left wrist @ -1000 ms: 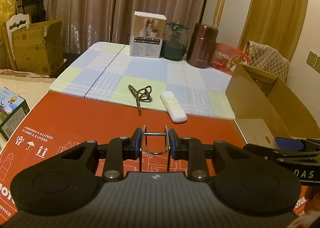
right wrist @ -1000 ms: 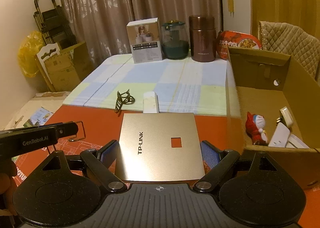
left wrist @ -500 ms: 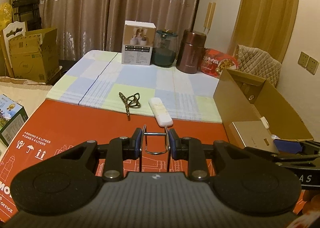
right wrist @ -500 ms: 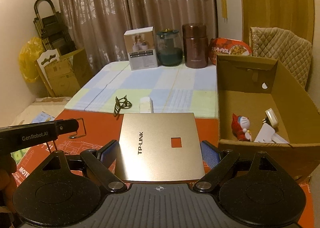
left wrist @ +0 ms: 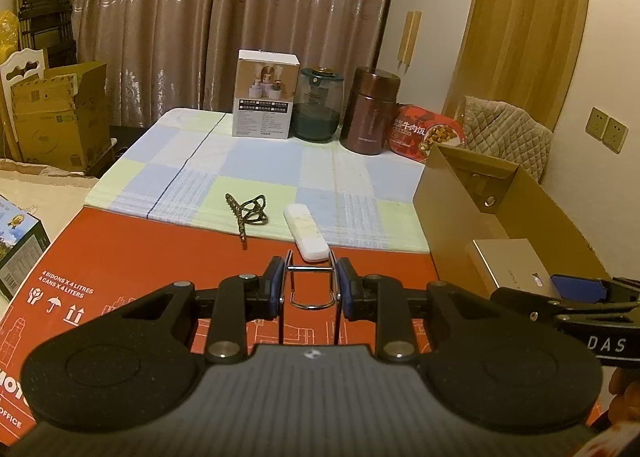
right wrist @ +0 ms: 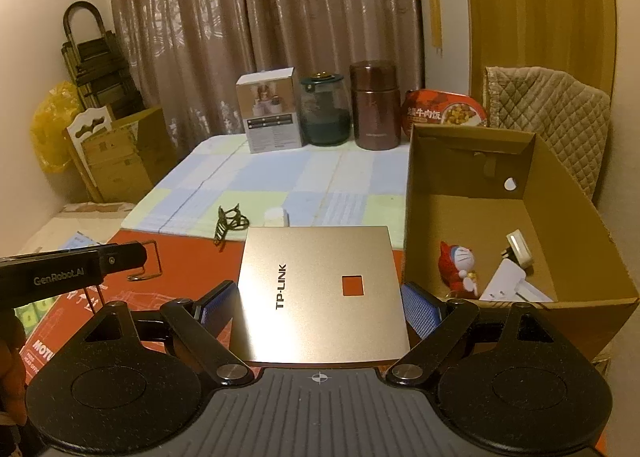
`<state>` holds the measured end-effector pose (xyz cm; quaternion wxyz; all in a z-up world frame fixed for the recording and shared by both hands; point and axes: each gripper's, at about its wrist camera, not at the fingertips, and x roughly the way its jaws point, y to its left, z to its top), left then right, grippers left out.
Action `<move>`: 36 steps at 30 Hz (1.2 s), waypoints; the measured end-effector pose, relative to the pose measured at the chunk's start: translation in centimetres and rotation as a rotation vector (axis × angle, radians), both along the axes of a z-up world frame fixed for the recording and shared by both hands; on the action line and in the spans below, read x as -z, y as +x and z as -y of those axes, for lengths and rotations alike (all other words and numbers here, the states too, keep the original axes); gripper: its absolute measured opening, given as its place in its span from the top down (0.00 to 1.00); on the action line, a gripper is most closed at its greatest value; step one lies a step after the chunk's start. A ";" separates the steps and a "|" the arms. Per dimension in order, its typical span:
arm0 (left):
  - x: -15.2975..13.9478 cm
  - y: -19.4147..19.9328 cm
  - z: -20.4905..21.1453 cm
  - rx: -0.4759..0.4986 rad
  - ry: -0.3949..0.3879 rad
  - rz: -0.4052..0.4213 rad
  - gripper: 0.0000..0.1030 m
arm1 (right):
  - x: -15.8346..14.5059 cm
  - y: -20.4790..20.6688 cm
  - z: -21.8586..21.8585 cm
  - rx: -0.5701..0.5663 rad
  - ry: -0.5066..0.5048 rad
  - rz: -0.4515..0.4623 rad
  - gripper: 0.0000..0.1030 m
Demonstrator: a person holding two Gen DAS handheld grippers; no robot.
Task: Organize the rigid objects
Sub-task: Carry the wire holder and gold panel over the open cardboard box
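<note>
My left gripper [left wrist: 311, 285] is shut on a thin metal wire clip [left wrist: 312, 299] and holds it above the red cardboard sheet [left wrist: 140, 269]. Between the blue pads of my right gripper [right wrist: 320, 305] sits a flat gold TP-LINK box [right wrist: 320, 289], gripped by its sides and held just left of an open cardboard carton [right wrist: 560, 193]. Inside the carton lie a red and blue cat figure [right wrist: 456, 265], a white plug [right wrist: 518, 249] and other white pieces. A white remote-like stick [left wrist: 306, 227] and a braided cord [left wrist: 248, 213] rest at the edge of the checked cloth [left wrist: 260, 165].
Along the cloth's far edge stand a white product box [left wrist: 266, 93], a dark glass jar [left wrist: 318, 105], a brown flask [left wrist: 372, 109] and a red food bowl [left wrist: 428, 131]. A quilted chair [right wrist: 556, 113] stands behind the carton. Cardboard boxes [left wrist: 56, 113] sit at the far left.
Both grippers have risen a little with their loads still held. The carton has slid left in the right wrist view and shows more of its inside.
</note>
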<state>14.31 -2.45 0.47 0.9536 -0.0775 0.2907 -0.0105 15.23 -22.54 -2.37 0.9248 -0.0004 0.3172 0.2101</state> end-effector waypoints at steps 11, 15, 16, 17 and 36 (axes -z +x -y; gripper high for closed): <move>-0.6 0.7 1.1 0.024 -0.008 0.009 0.77 | -0.9 0.8 1.4 0.028 0.000 0.008 0.18; -0.9 1.1 1.9 0.043 -0.012 0.010 0.77 | -1.2 1.2 2.4 0.046 -0.001 0.007 0.18; -0.9 1.3 2.2 0.051 -0.013 0.011 0.77 | -1.3 1.3 2.7 0.051 0.000 0.009 0.18; -1.1 1.4 2.6 0.059 -0.014 0.013 0.77 | -1.5 1.4 3.1 0.056 0.002 0.010 0.18; -2.8 8.6 14.4 0.335 -0.072 0.034 0.77 | -3.5 6.7 13.9 0.252 -0.076 0.013 0.18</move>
